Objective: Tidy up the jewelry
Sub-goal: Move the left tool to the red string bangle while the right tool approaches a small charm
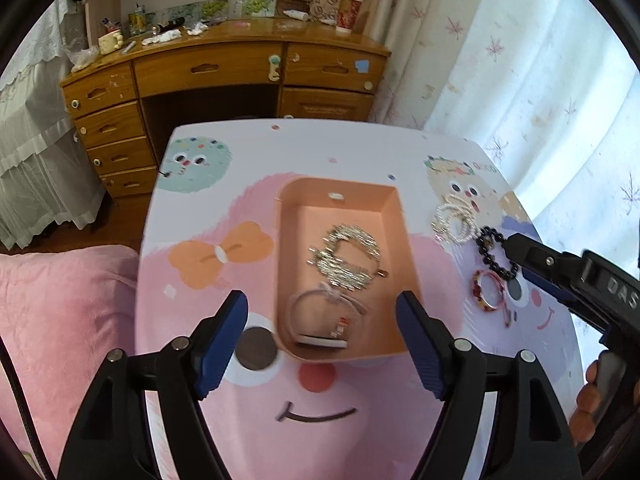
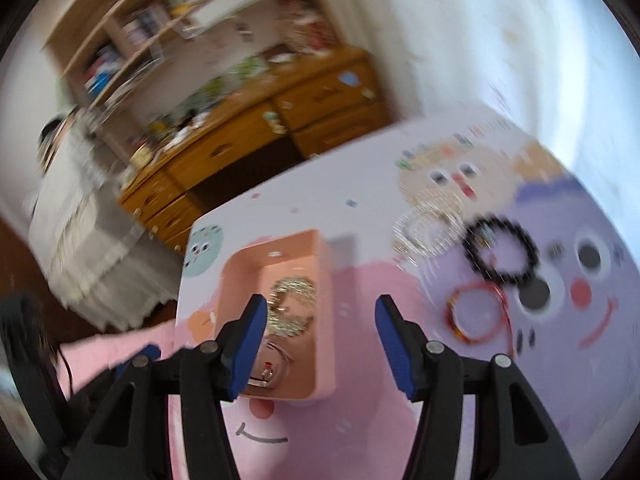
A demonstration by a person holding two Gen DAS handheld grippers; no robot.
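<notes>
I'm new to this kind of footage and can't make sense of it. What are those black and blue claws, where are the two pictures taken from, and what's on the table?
There is no robot: a person holds a two-finger gripper in each hand, each carrying a wide-angle camera that looks along its fingers. One picture comes from the left gripper, the other, blurred, from the right gripper. Both stand open and hold nothing. On the cartoon-printed table sits an orange tray containing a sparkly silver piece and a pale bracelet. Beside the tray lie a pearl strand, a black bead bracelet and a red bangle. In the left view the right gripper's tip is at the black beads.
</notes>
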